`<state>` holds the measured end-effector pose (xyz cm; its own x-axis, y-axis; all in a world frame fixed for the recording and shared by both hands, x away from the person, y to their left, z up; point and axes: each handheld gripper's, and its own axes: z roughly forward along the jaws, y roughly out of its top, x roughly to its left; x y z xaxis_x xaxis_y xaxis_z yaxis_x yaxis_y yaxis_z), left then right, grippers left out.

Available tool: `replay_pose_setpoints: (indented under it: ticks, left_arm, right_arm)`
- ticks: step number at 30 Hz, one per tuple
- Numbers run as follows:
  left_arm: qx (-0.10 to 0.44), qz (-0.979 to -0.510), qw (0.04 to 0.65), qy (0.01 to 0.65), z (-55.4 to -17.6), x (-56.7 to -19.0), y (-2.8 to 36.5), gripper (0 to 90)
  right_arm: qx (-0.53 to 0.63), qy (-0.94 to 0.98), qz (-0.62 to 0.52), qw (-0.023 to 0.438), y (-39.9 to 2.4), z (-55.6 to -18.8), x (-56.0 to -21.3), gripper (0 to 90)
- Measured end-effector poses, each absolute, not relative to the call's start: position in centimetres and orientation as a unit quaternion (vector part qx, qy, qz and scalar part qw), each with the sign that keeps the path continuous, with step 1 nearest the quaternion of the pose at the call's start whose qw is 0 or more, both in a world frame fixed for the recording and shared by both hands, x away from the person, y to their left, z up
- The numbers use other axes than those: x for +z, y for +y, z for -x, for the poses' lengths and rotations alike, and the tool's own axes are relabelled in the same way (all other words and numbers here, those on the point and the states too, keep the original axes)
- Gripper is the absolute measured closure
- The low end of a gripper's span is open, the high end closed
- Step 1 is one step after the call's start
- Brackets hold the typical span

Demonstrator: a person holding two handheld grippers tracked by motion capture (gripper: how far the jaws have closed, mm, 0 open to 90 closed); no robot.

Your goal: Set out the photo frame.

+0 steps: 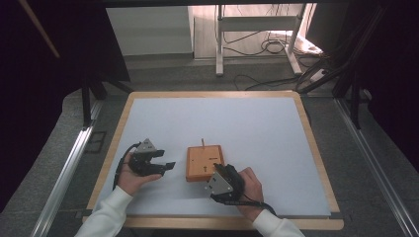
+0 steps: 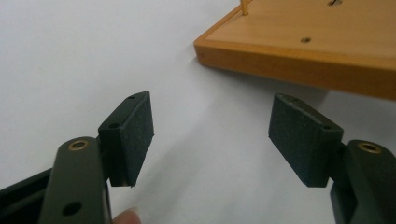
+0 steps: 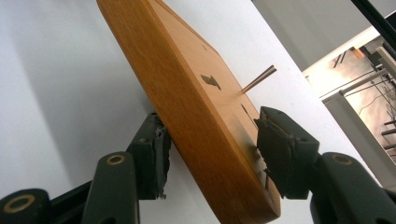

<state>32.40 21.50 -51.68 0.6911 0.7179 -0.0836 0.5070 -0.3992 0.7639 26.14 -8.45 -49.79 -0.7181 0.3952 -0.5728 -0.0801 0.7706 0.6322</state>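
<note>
A: Step in hand?
B: Steadying. Right tongs [image 1: 218, 173] clamped across near corner of wooden peg board [image 1: 204, 162], pads on top face and underside. Left tongs [image 1: 167, 165] wide, nothing between, just beside board's left edge.

A: Location, contents?
B: Board near front-centre of white surface [image 1: 257, 133]. One thin peg [image 1: 202, 142] upright at far edge; other holes [image 2: 305, 40] vacant.

A: Next?
B: Probably another peg; none visible.
</note>
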Motion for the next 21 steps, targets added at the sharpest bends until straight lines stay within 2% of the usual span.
replay_pose_setpoints:
  ticks: [9,21]
  left_arm:
    - [0.131,-0.825,0.397,0.379,-31.8,-52.5,22.5,30.4]
    - [0.124,-0.825,0.397,0.383,-31.8,-52.9,22.8,30.4]
  right_arm:
    - [0.327,0.870,-0.091,0.358,-8.4,-26.9,-48.5,49.7]
    - [0.307,0.893,-0.079,0.320,-7.9,-29.3,-45.5,55.7]
